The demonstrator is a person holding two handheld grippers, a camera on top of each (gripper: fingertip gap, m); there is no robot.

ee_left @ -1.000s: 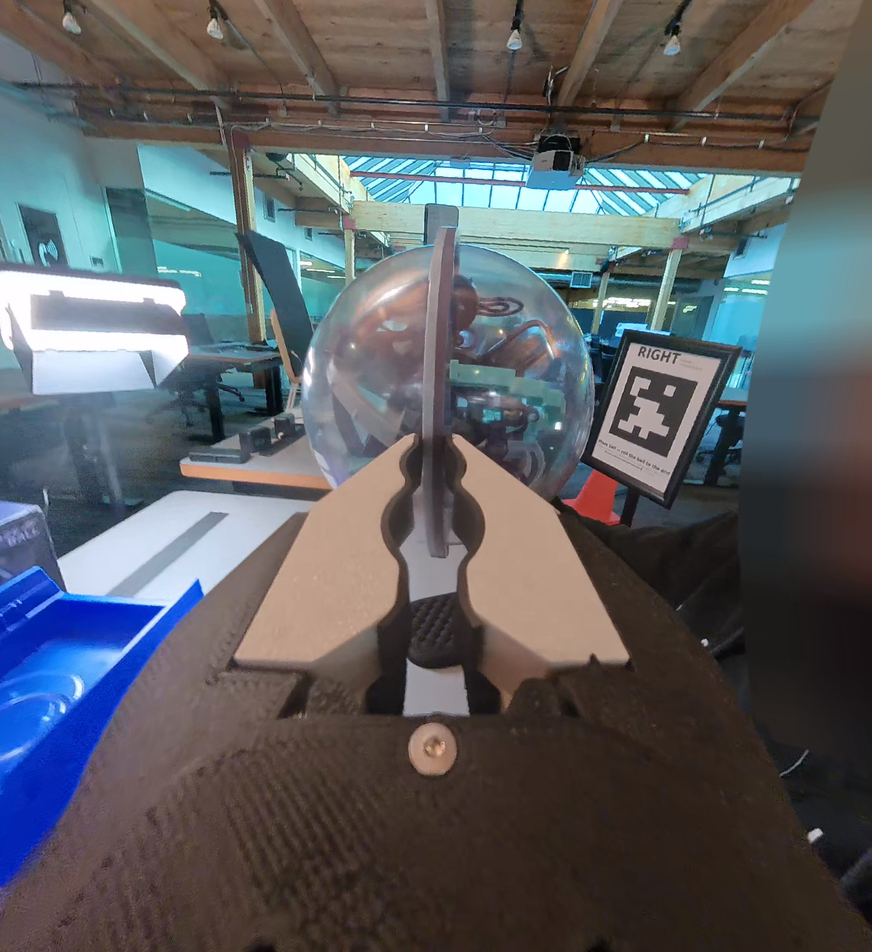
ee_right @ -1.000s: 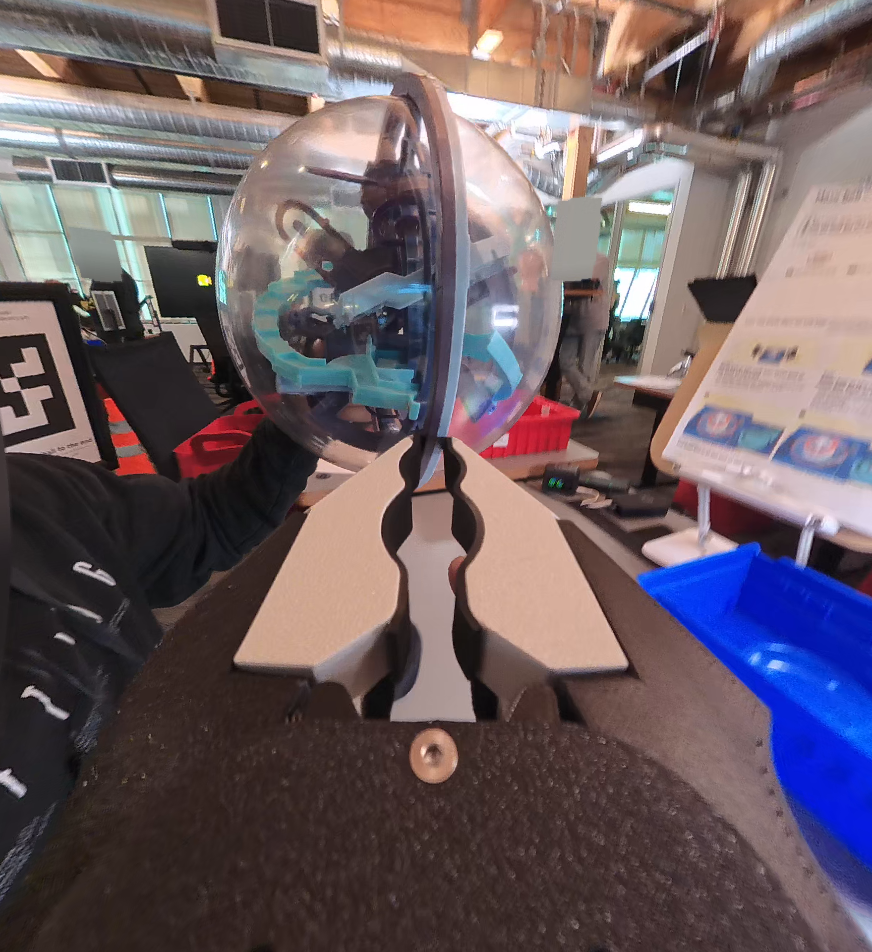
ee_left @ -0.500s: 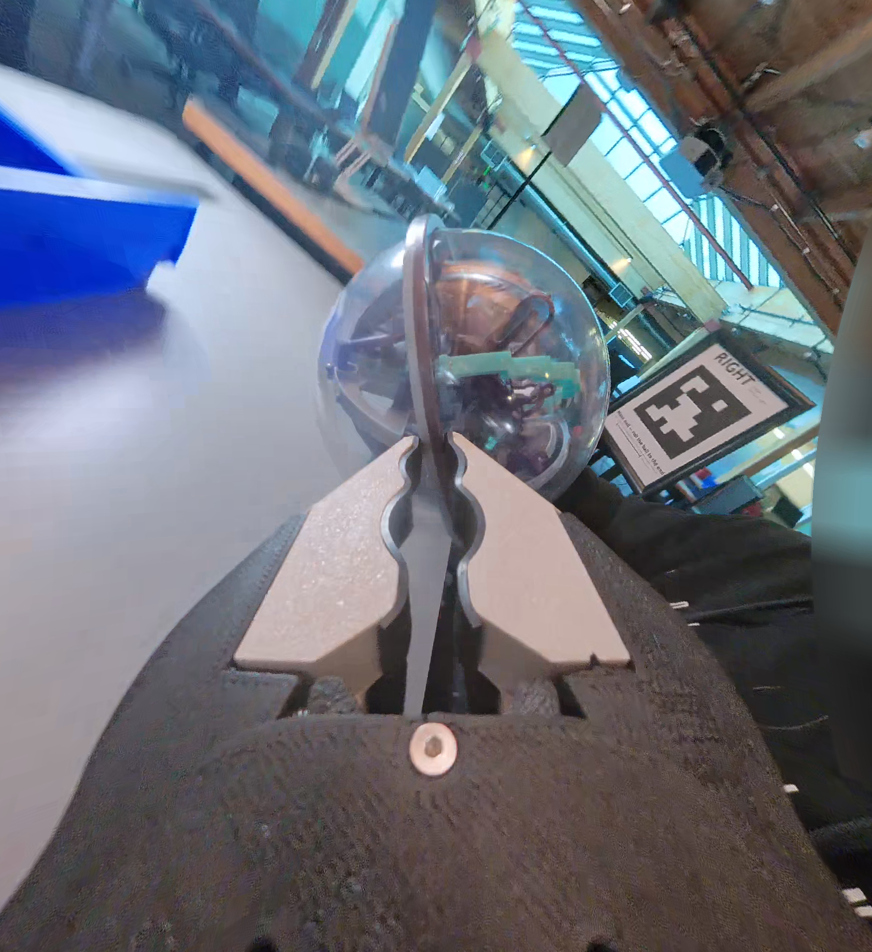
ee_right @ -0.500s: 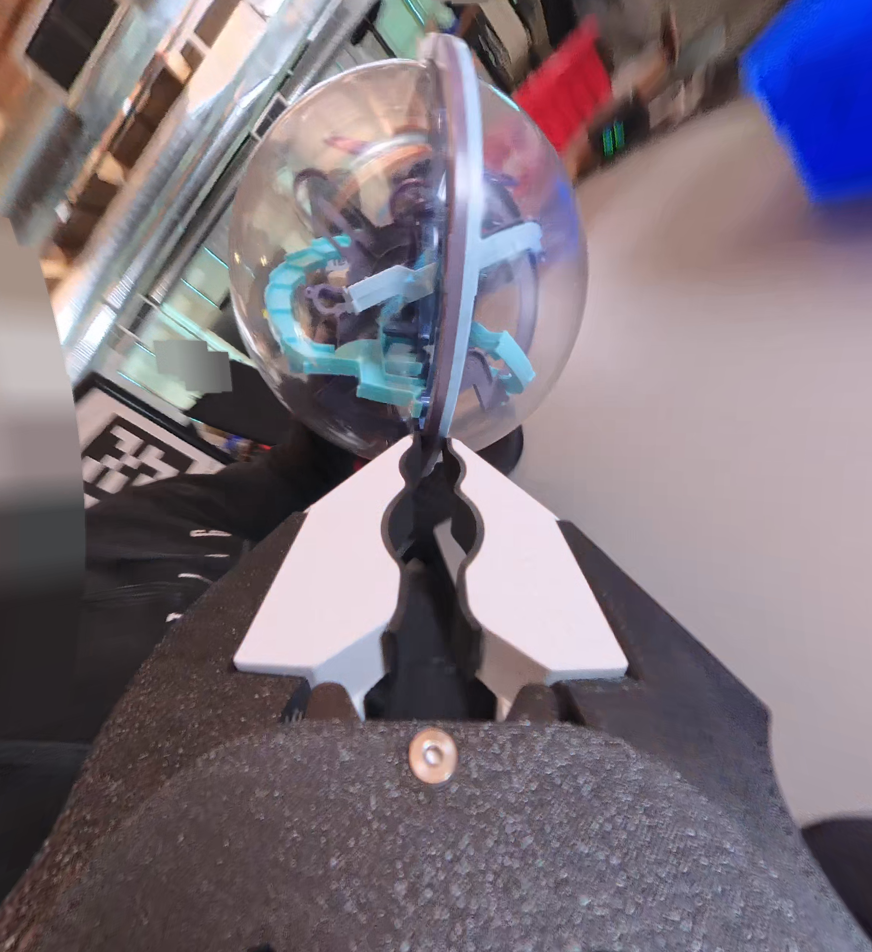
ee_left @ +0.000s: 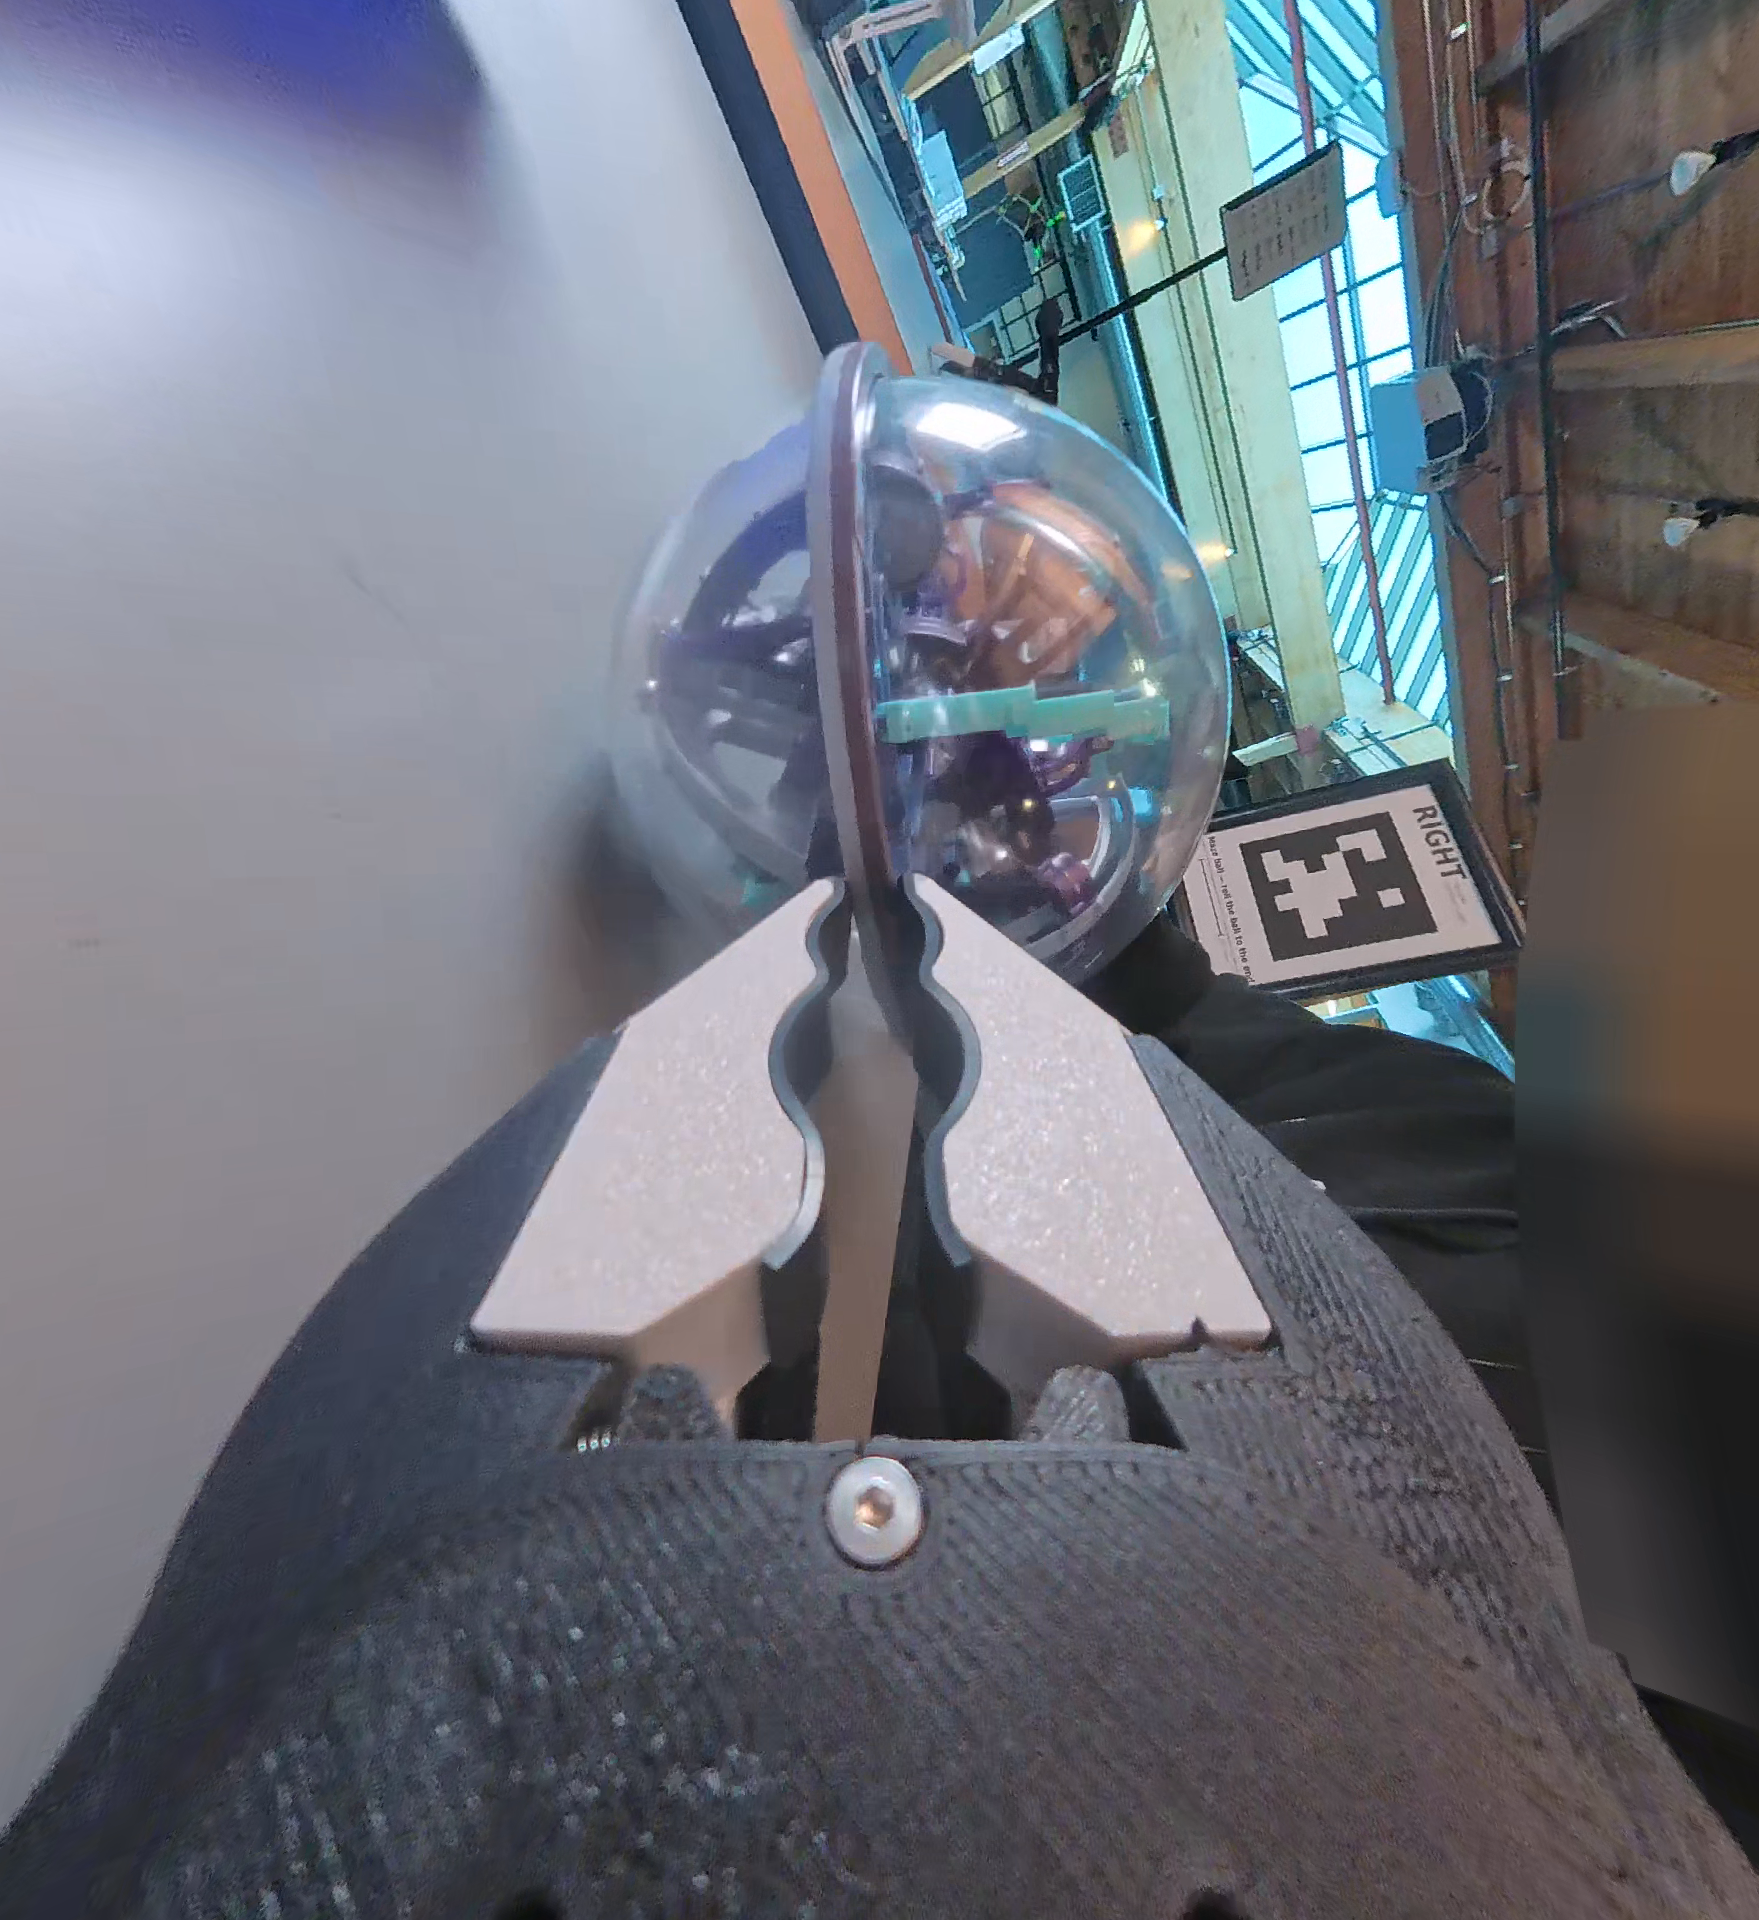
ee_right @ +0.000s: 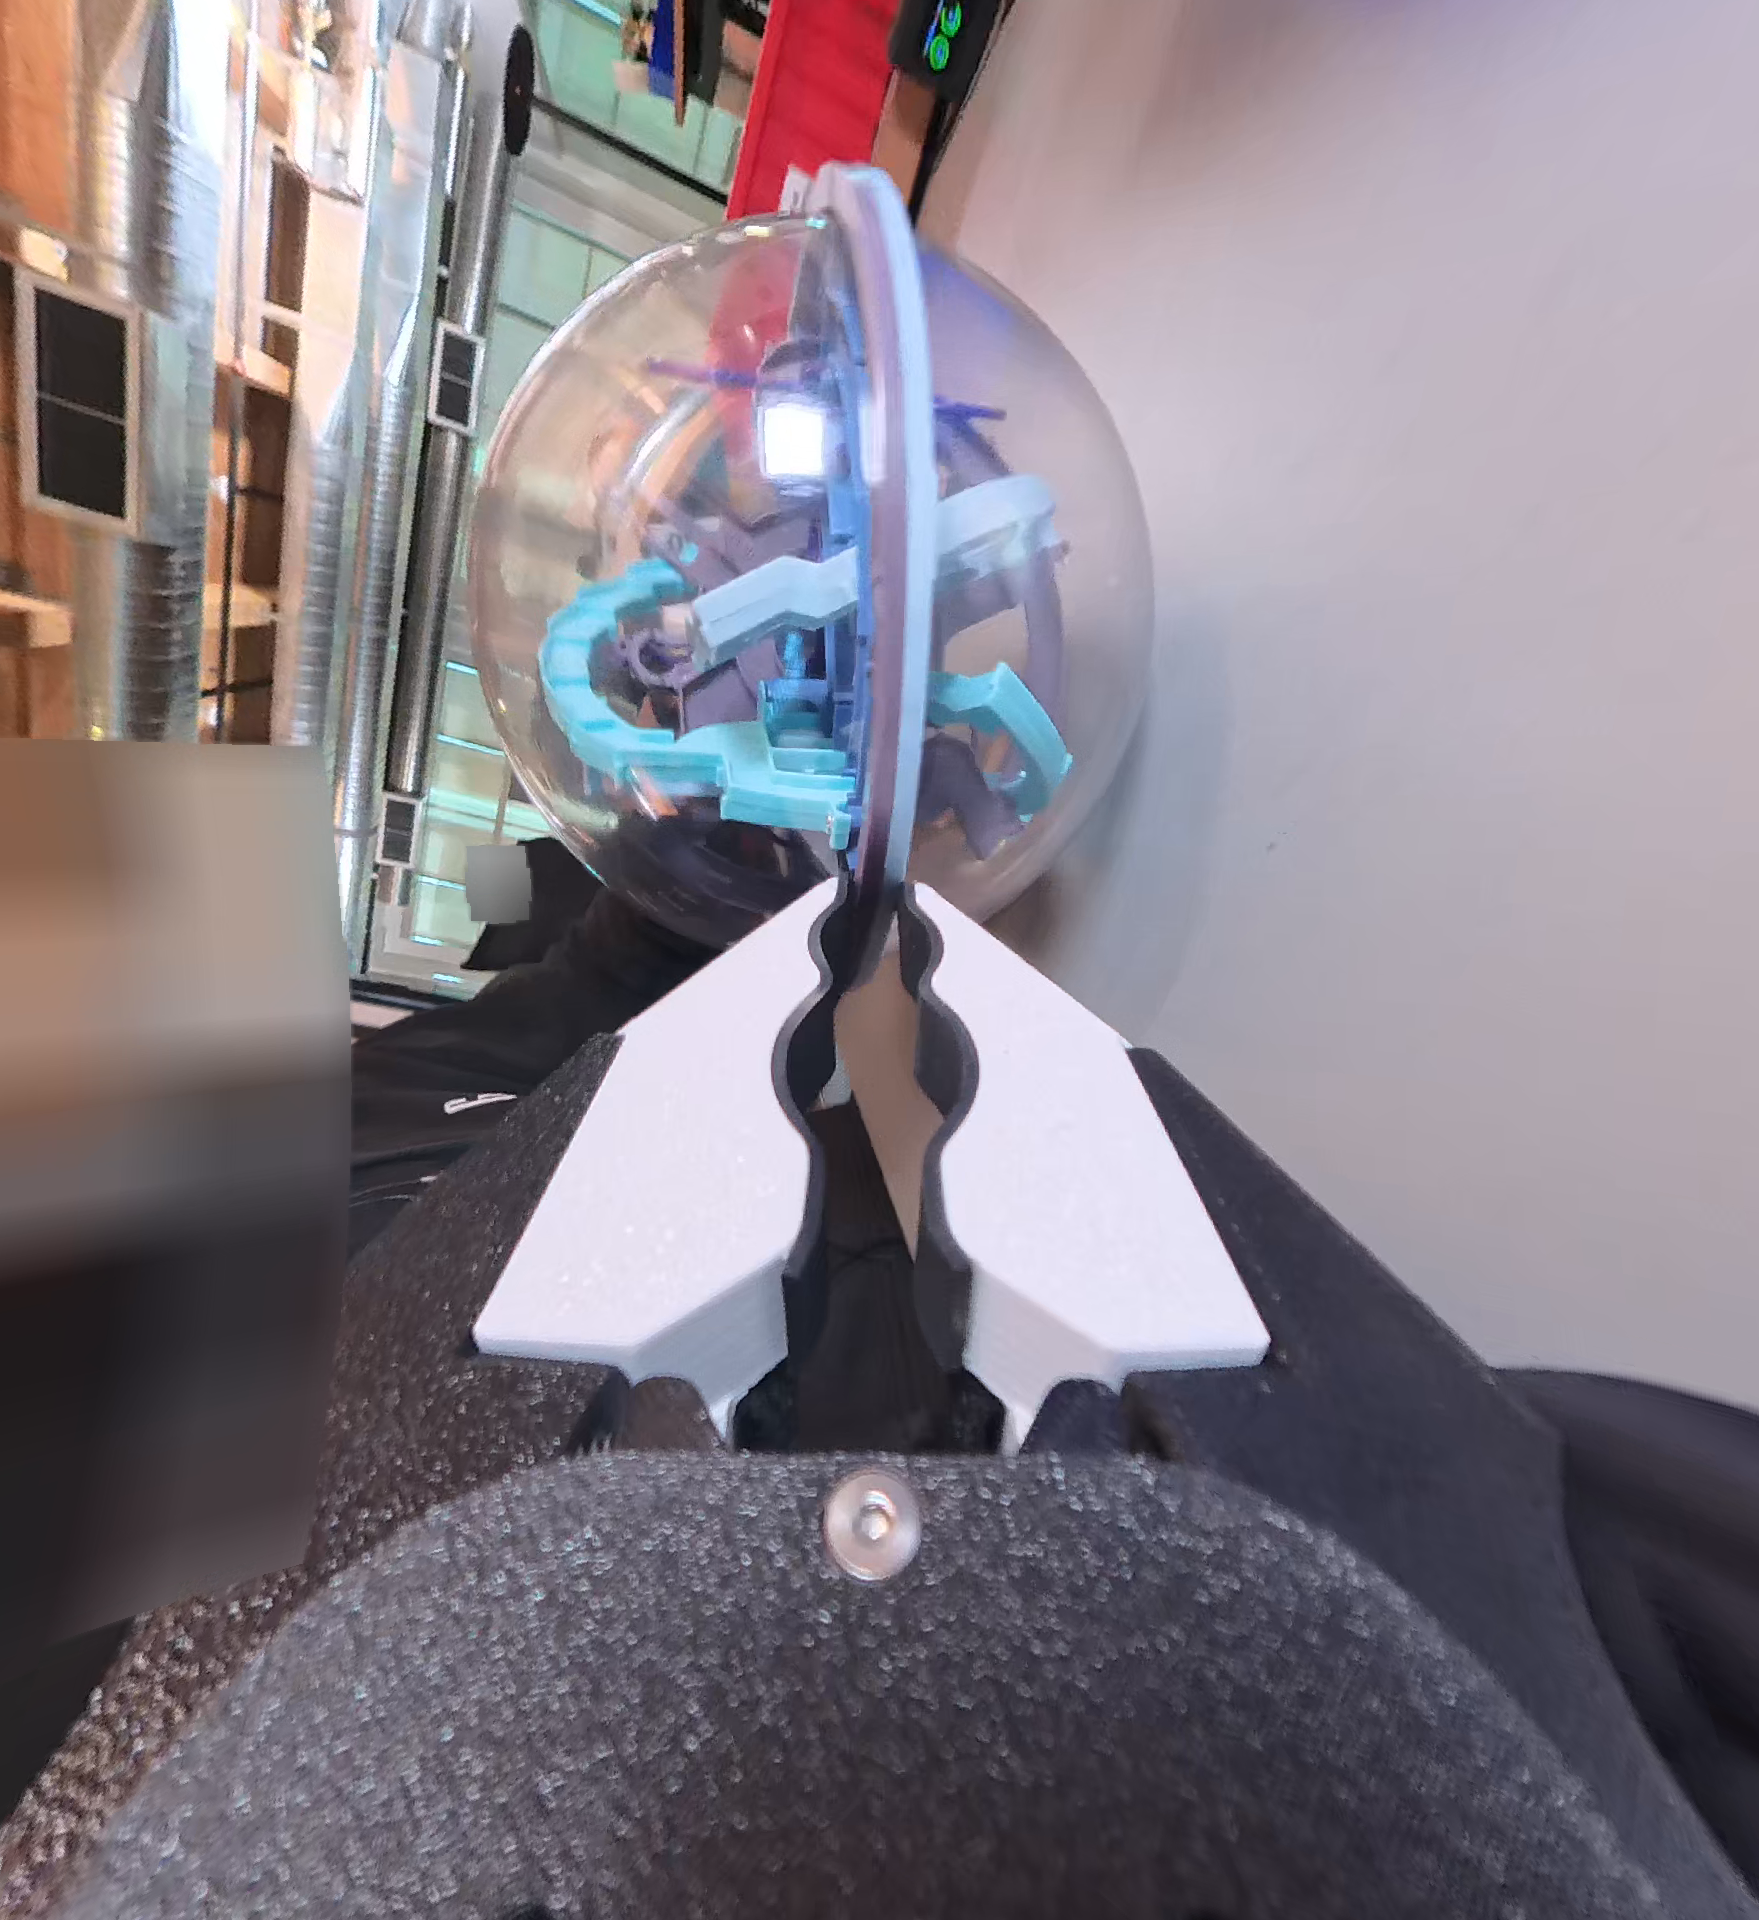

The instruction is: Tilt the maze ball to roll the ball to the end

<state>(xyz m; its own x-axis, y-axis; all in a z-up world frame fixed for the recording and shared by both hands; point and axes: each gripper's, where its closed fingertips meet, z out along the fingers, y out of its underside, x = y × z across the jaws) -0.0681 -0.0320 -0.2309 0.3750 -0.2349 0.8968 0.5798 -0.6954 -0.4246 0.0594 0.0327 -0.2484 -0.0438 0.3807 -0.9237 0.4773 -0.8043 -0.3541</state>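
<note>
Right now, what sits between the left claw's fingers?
In the left wrist view, the maze ball's dark rim runs between the left claw's fingertips, pinched edge-on; nothing else lies there.

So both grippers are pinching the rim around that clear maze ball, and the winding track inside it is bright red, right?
Not quite. Both the left gripper and the right gripper do pinch the rim of the maze ball, but the winding track is light blue, not red. The right wrist view shows it best.

Both wrist cameras face the maze ball (ee_left: 916,665) closely, from opposite sides.
</note>
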